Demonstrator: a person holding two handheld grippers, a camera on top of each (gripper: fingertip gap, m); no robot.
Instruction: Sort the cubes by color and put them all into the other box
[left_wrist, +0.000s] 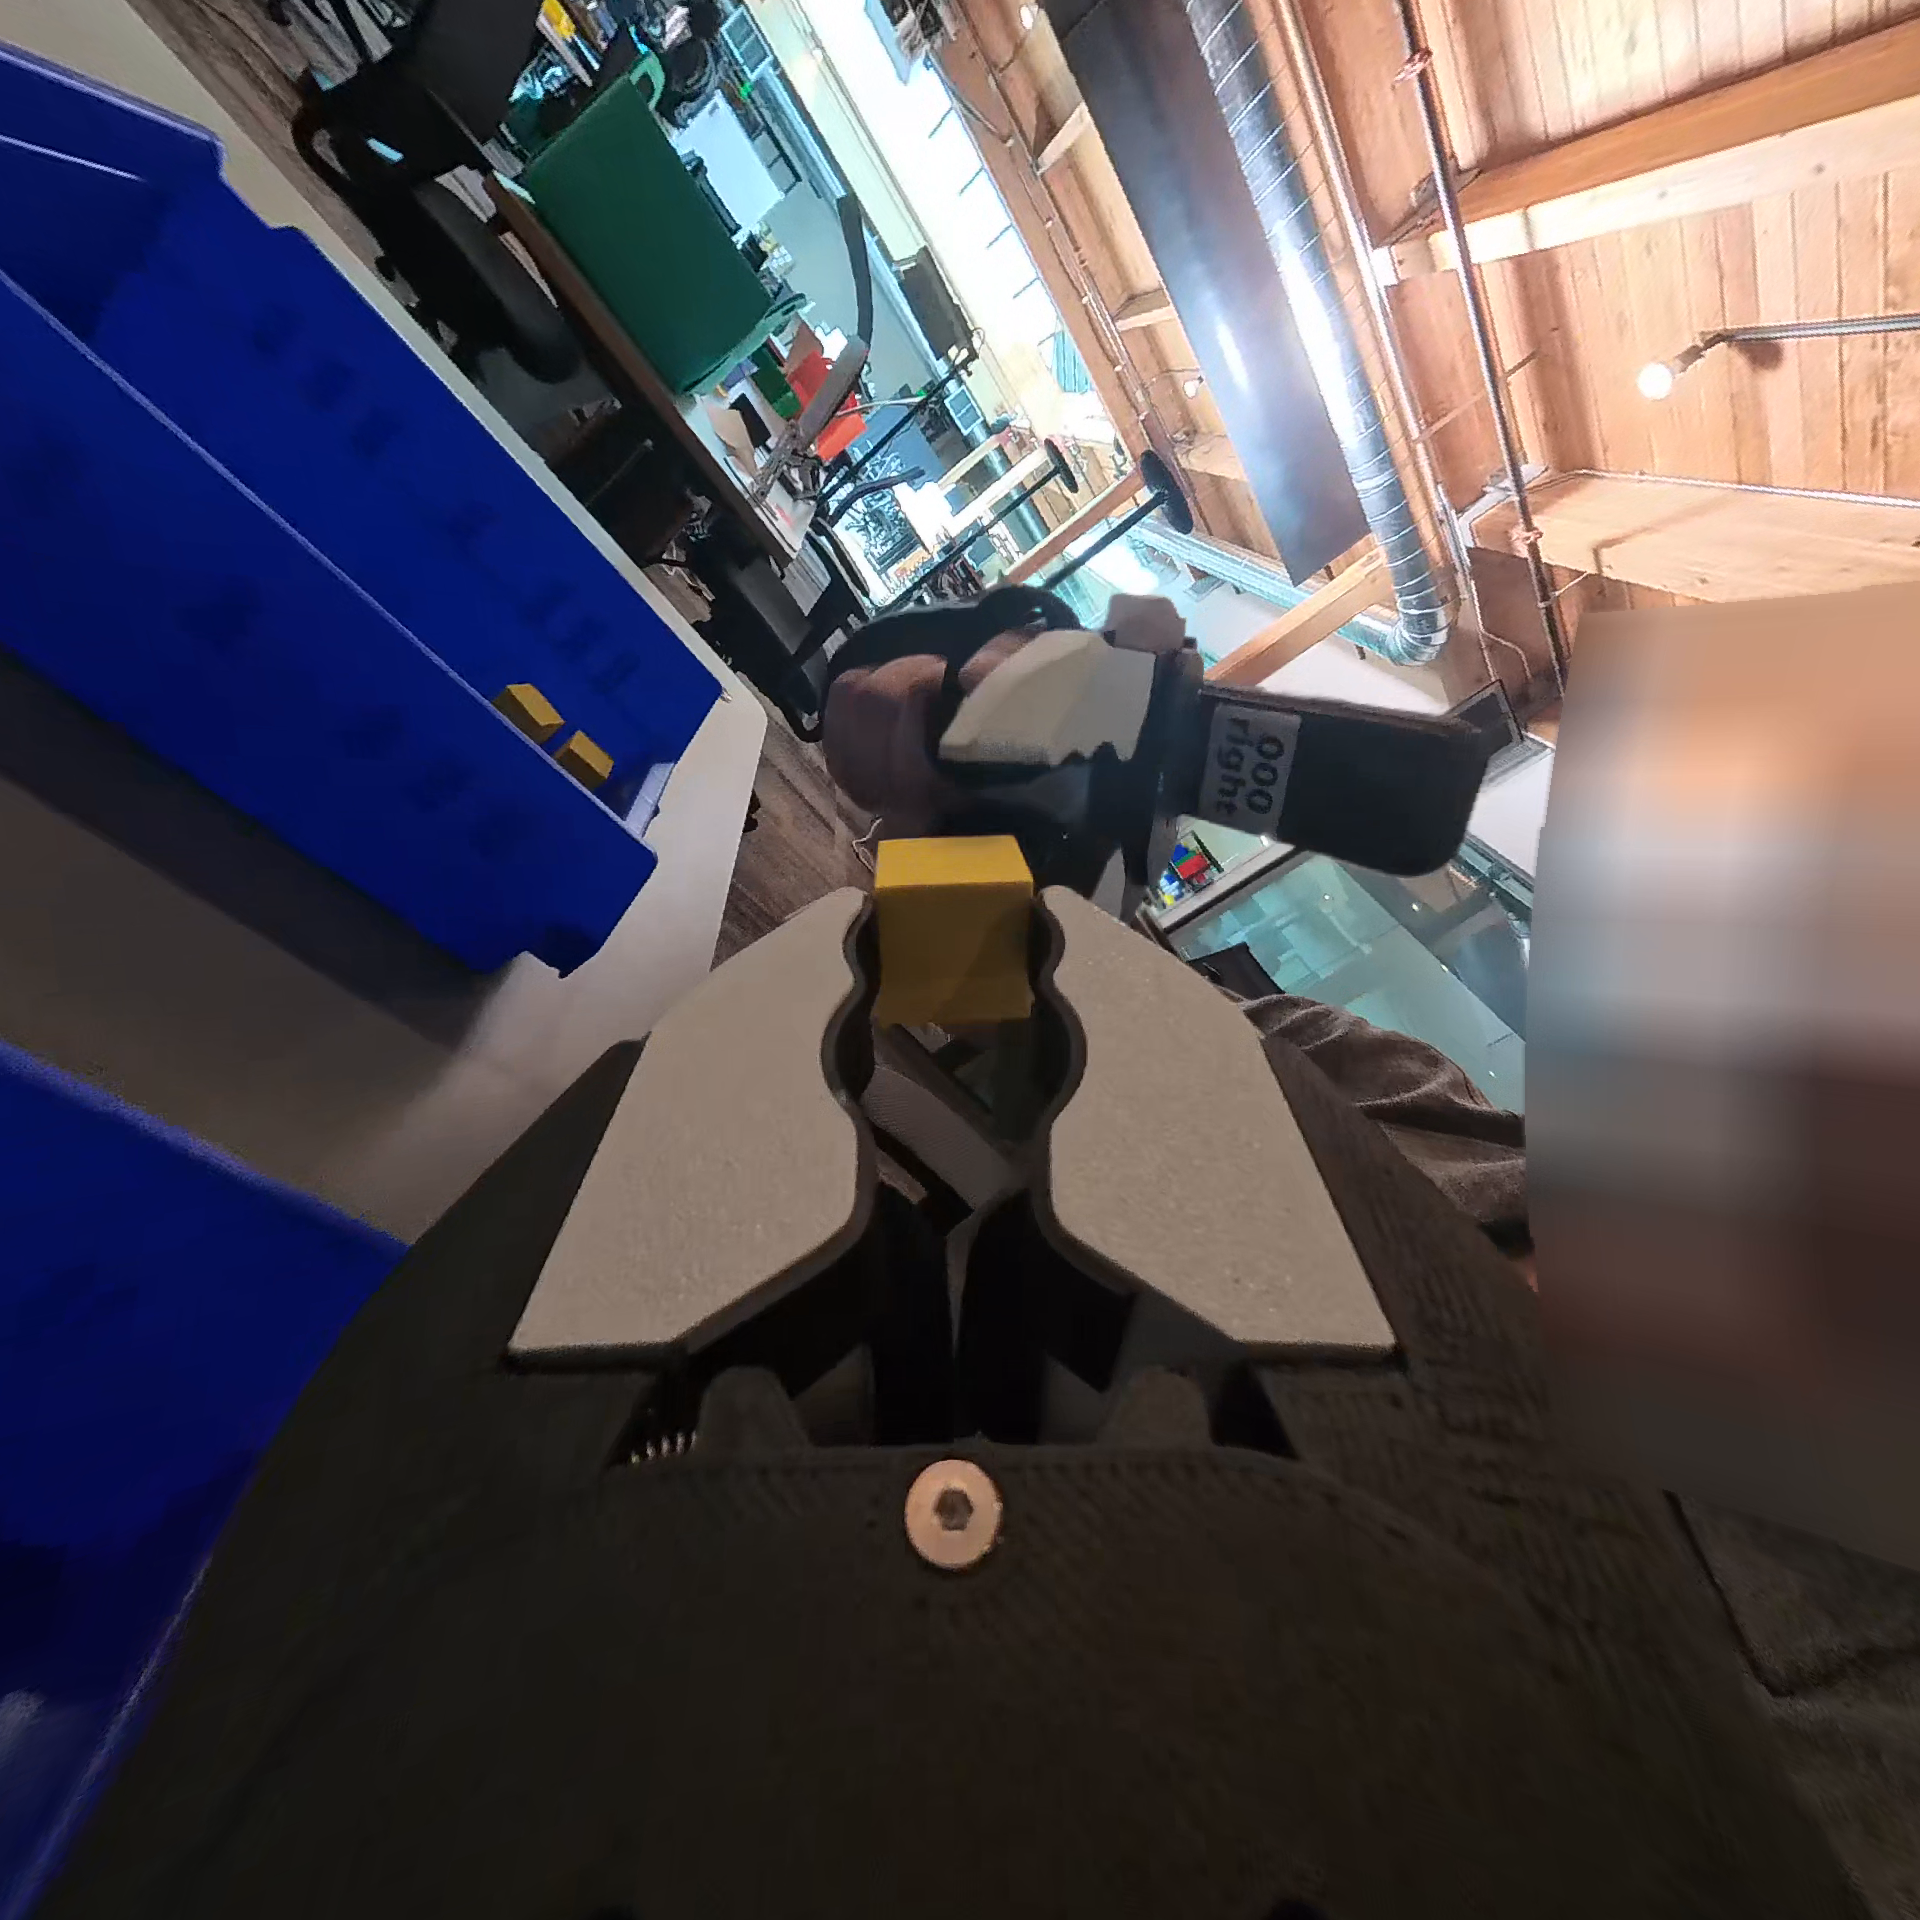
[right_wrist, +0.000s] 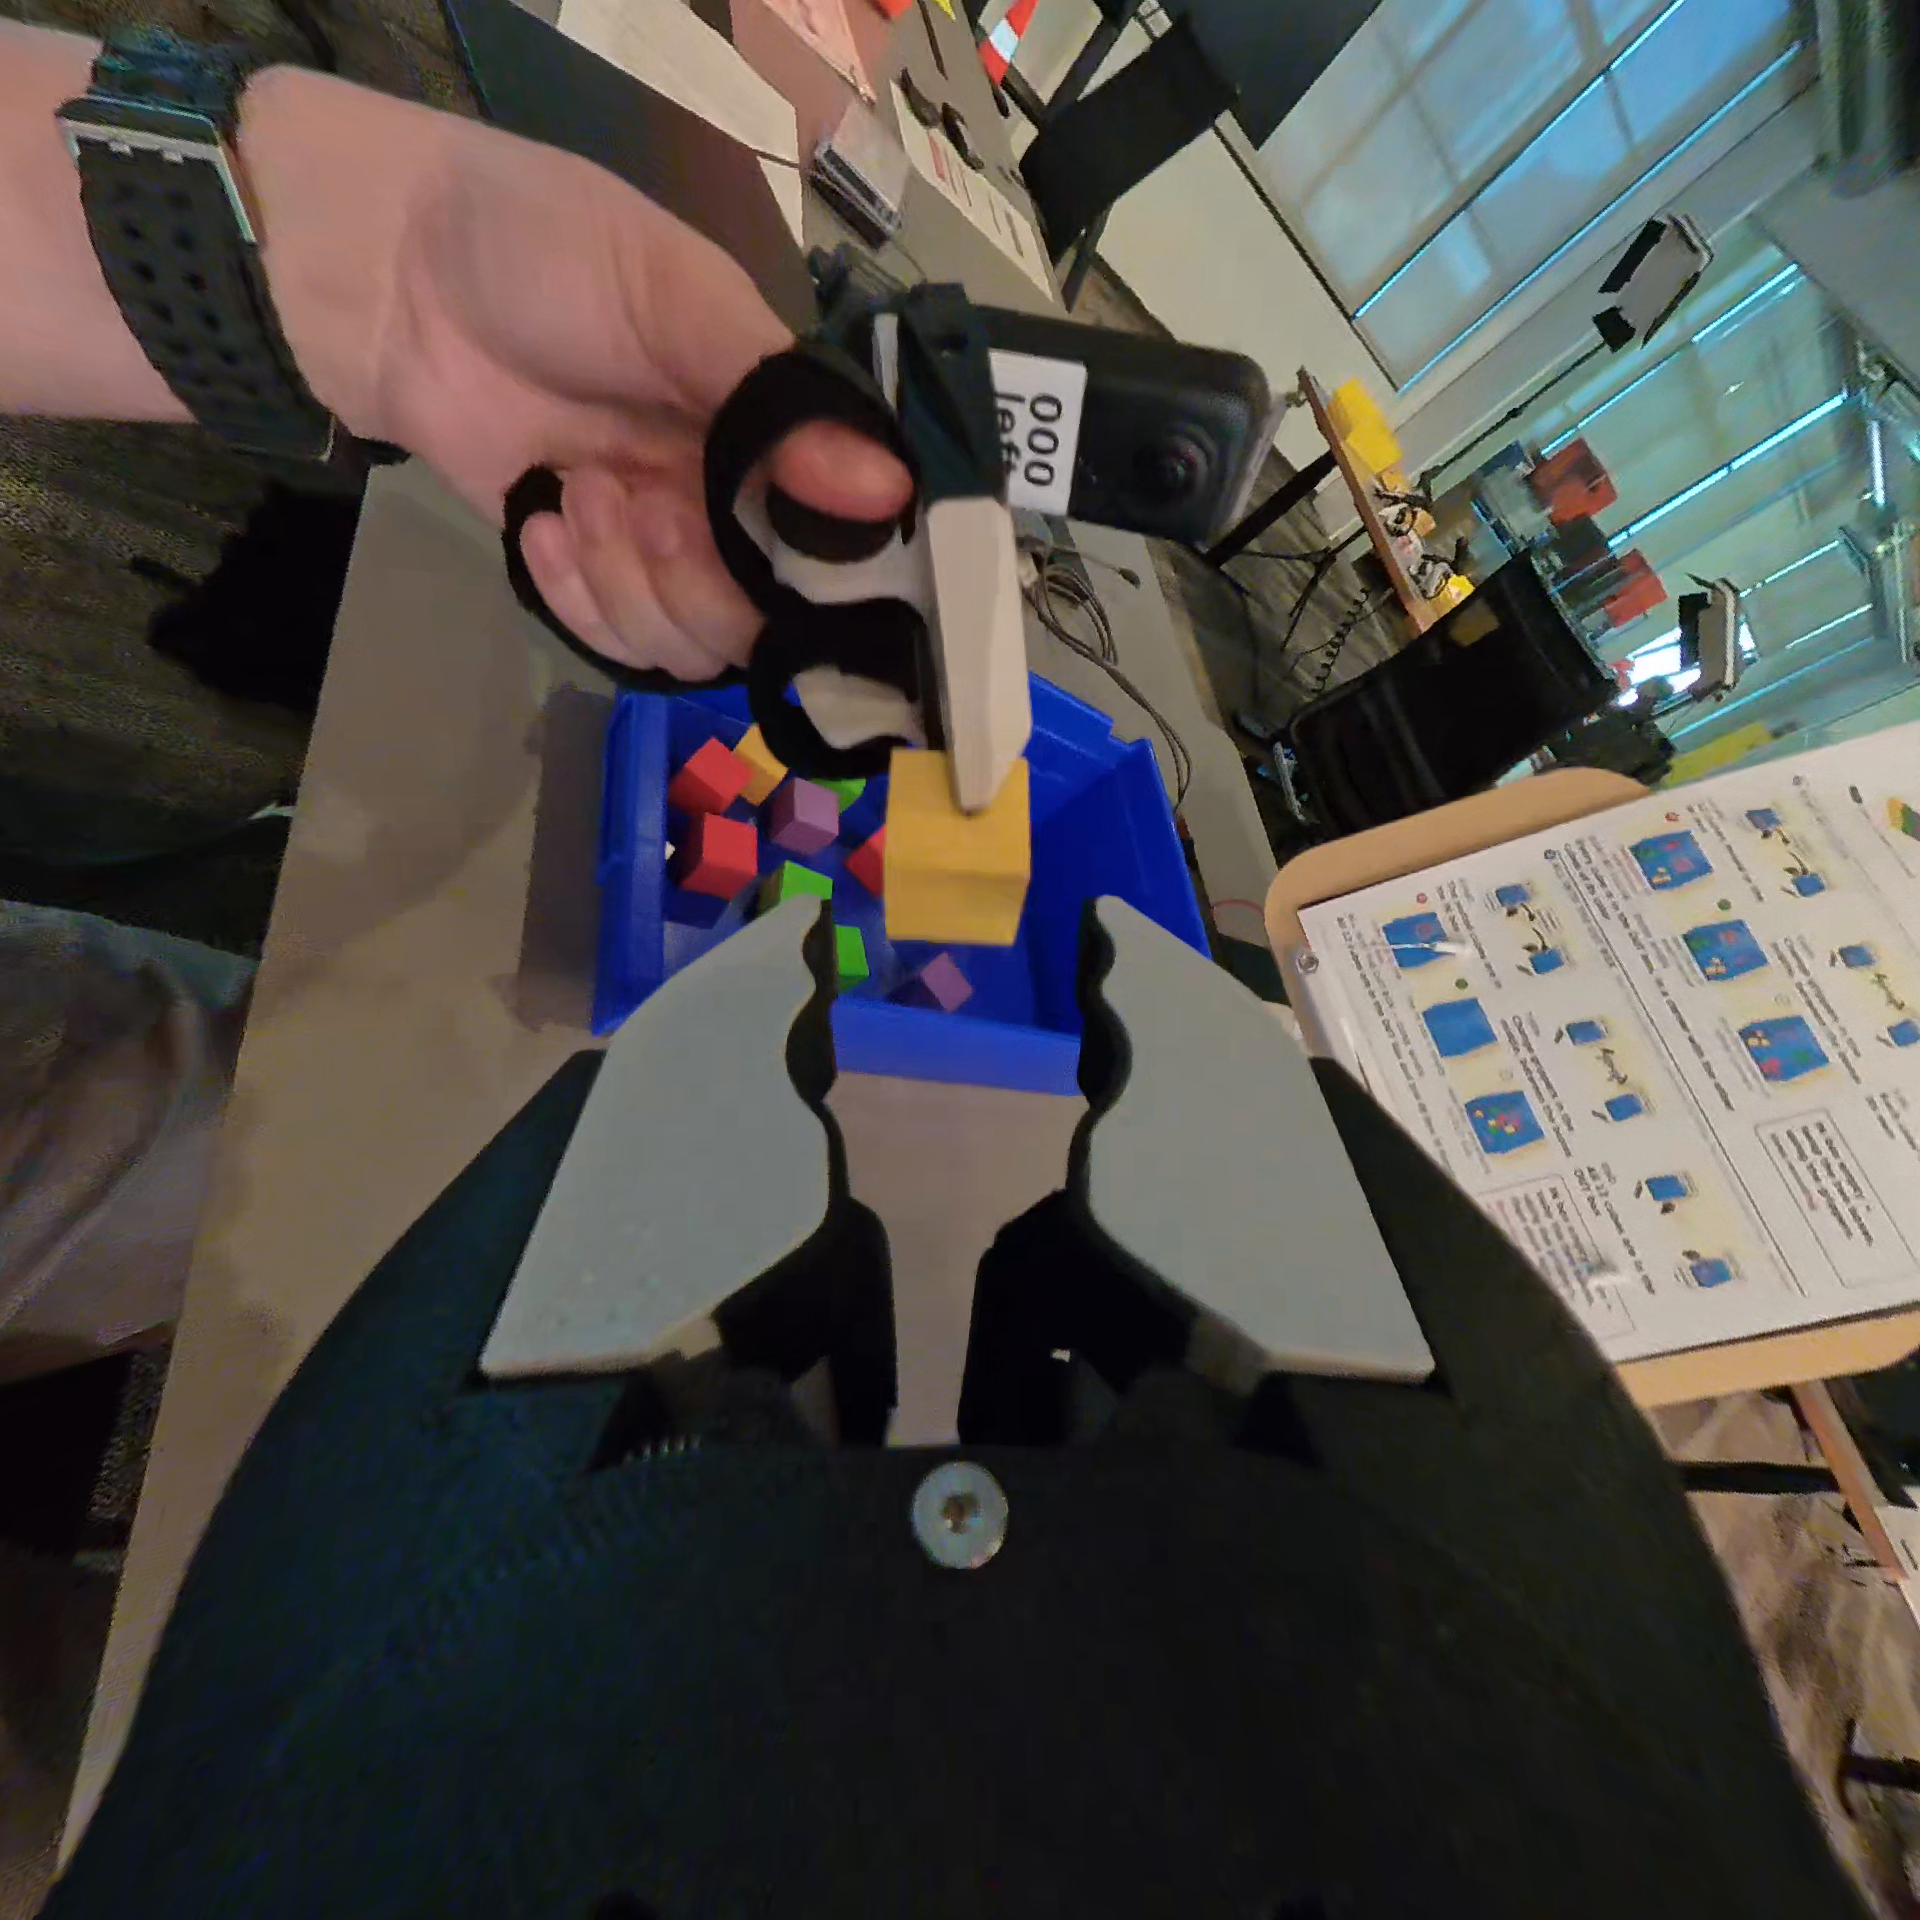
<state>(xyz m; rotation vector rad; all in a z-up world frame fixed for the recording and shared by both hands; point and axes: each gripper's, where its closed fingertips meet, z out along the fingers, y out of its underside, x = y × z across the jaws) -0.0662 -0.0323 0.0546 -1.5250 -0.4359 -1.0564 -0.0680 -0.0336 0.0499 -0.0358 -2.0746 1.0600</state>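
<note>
The yellow block sat pinched between the tips of the left gripper, its sides pressed by both grey fingers, and it hung in the air above the blue bin of coloured blocks. In the right wrist view the same yellow block was held from above by the left gripper, clear of the bin's walls. Free air lay around the block on all sides.

The right gripper stood with its fingers spread wide and nothing between them, its tips just short of the yellow block and over the near wall of the bin. The gap between its fingers was wider than the block.

The left hand gripped the black loop handles with the thumb through the upper ring, wrist bent down, a black watch strap on the wrist. In the left wrist view the right hand held its own handles just beyond the block.

The bin rested on a grey table, near its far edge. A clipboard with a printed sheet lay to the right, close beside the bin. In the left wrist view, long blue bins lined the left side, one with two small yellow blocks in its corner.
</note>
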